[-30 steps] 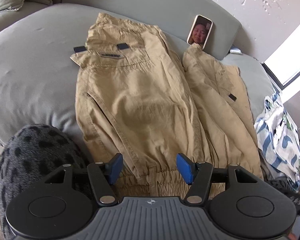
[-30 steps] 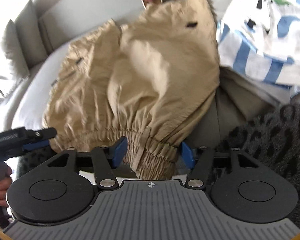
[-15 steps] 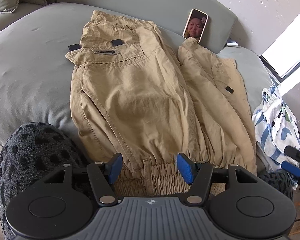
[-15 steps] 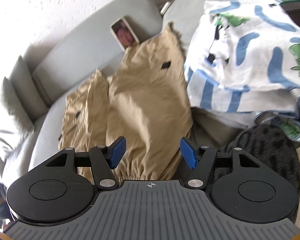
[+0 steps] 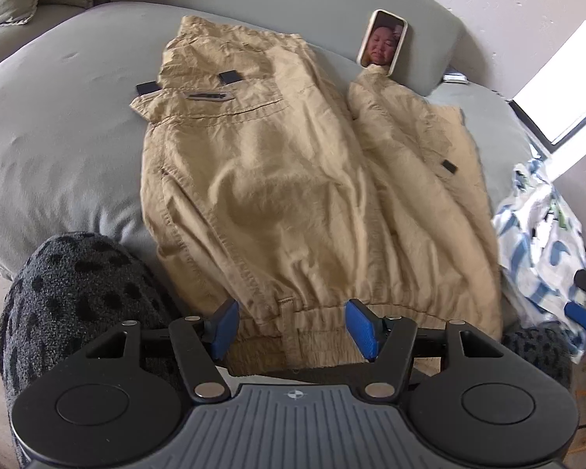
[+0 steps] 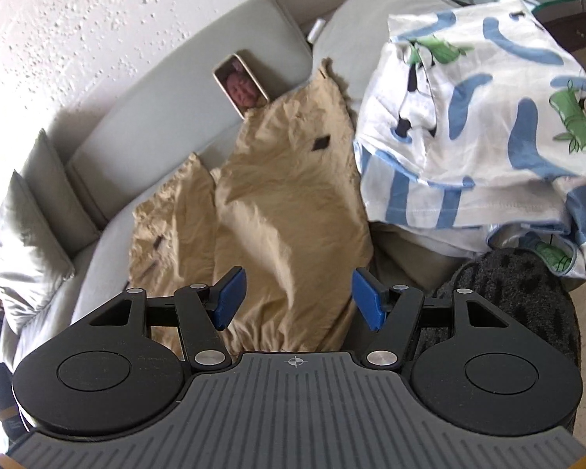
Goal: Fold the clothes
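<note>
The right tongs (image 6: 296, 299) have released the trouser cuff and lifted clear. The left tongs (image 5: 293, 326) hang released above the tan trousers (image 5: 277, 179), now flat on the sofa (image 5: 58, 125). Folding can begin.

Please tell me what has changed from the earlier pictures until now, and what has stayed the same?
The right gripper let go of the trousers' cuff, which it was pinching a second ago, and drew back and up with open jaws. The released leg now lies flat beside the other. The left gripper stayed open over its cuff; phone and printed cloth did not move.
</note>
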`<control>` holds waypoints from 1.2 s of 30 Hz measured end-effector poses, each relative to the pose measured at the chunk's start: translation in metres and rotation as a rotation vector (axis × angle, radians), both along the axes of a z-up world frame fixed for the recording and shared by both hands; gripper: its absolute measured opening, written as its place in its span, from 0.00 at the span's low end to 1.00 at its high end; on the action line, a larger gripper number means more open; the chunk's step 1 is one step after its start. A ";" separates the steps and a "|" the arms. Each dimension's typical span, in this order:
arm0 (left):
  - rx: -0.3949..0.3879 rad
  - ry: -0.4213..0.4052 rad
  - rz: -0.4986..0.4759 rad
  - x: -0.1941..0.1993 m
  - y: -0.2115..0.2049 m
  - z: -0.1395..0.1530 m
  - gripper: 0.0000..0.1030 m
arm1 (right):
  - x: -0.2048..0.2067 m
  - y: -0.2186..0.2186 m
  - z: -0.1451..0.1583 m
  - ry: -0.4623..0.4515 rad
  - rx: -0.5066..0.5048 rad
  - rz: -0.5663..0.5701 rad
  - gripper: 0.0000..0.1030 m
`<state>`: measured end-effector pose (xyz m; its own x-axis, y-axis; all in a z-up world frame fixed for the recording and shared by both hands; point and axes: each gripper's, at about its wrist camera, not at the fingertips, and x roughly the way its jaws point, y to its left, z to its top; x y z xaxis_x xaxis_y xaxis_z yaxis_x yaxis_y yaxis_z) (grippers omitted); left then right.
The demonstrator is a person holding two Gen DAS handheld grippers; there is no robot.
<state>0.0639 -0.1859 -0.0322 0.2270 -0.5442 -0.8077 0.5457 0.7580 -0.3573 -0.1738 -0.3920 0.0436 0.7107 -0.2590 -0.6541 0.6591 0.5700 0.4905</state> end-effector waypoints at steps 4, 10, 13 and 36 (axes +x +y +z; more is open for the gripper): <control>-0.062 -0.083 -0.038 -0.002 0.008 0.041 0.56 | -0.006 0.008 0.040 -0.058 -0.080 0.024 0.64; -0.191 -0.221 -0.056 -0.001 0.012 0.112 0.57 | -0.003 0.017 0.139 -0.184 -0.292 0.118 0.64; -0.269 -0.247 -0.061 0.005 0.005 0.133 0.57 | 0.008 0.020 0.181 -0.199 -0.454 0.120 0.69; -0.135 -0.193 -0.288 0.100 -0.225 0.026 0.57 | 0.240 -0.179 0.033 0.250 -0.315 0.017 0.67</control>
<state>0.1638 -0.4105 -0.0059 0.1903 -0.7069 -0.6812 0.7972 0.5163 -0.3131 0.0663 -0.5713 0.0763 0.5455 -0.4640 -0.6979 0.7251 0.6789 0.1154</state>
